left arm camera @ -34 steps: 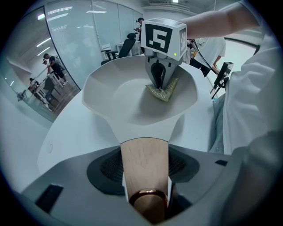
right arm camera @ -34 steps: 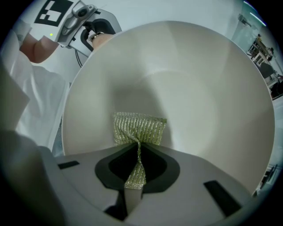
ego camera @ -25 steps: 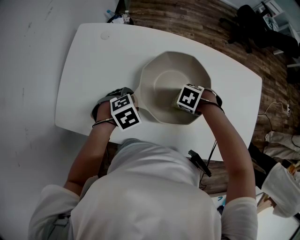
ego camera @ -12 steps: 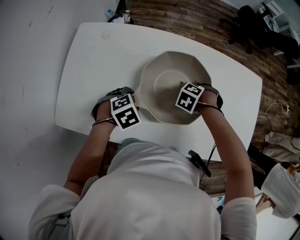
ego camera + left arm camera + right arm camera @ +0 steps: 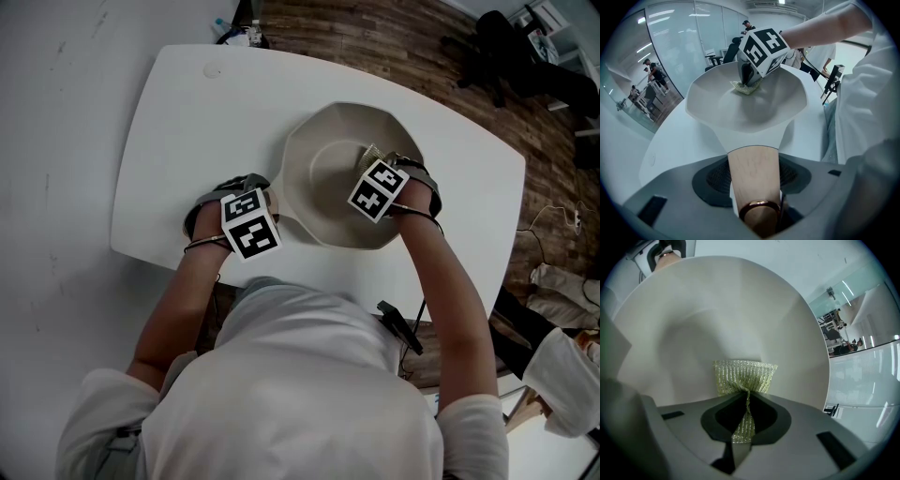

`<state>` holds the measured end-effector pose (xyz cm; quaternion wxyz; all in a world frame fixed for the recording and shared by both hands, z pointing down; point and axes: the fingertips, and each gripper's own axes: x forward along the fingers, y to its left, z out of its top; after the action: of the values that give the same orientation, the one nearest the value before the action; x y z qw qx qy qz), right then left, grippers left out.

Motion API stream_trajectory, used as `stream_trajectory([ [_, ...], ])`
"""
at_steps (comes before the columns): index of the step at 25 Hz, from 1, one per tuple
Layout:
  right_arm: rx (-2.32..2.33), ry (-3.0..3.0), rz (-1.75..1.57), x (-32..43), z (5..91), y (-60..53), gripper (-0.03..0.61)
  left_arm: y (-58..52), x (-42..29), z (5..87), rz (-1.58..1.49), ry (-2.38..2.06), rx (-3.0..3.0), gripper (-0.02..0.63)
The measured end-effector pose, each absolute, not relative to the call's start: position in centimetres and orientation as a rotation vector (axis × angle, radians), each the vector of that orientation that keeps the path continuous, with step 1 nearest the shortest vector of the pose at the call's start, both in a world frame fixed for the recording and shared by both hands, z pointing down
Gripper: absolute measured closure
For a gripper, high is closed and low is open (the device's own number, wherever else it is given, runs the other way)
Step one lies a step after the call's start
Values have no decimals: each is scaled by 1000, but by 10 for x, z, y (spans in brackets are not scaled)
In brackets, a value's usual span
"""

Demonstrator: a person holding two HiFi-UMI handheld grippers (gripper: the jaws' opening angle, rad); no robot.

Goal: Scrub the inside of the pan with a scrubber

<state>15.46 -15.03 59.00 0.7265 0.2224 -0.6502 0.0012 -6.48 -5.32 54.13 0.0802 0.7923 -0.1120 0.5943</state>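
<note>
Fingers (image 5: 679, 199) of the left gripper (image 5: 754, 187) are clenched on the pan's pale wooden handle (image 5: 753, 161), which runs up between the dark pads, with a copper-coloured ring (image 5: 759, 208) round its near end. On the other side, the right gripper (image 5: 746, 401) has its fingers (image 5: 811, 427) pinched together on a yellow-green mesh scrubber (image 5: 744, 375). The cloth is bunched where they bite it and fans out beyond the tips, and its free edge lies against the sloping inner wall of the pan (image 5: 323, 173). From the head view both grippers point steeply down. The left one sits at the near left of the pan, where the handle sticks out toward the person. The right one stands inside the bowl at its right side, with a corner of the scrubber showing past its marker cube. The pan is a wide, off-white, faceted bowl, upright, resting on a white desk (image 5: 178, 122) with rounded corners, nearer the desk's right half. Some small items sit at the desk's far edge (image 5: 239, 36), too small to identify. Beyond the desk lies a dark wooden floor (image 5: 403, 47), with a black chair (image 5: 520, 52) standing well apart at the far right. The left gripper view shows glass partitions (image 5: 679, 42) past the pan.
</note>
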Motion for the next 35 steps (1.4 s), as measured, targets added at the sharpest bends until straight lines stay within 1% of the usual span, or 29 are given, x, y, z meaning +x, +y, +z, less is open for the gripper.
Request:
stream_trajectory([
  [9,671,-1553,71,138,584,-177,541,-53,-64,541,1787,-306,2382,363],
  [12,769,-1655,152,127,579,-186,540,-53,-65,541,1794,-299,2388,364],
  [17,963,-1840,376,112,572,-198,540,-52,-64,541,1808,-296,2390,364],
  [21,1059,-1905,443,102,575,-206,540,-52,-63,542,1813,-285,2392,364],
  [35,1085,-2052,530,51,573,-202,540,-50,-61,543,1827,-271,2396,364],
])
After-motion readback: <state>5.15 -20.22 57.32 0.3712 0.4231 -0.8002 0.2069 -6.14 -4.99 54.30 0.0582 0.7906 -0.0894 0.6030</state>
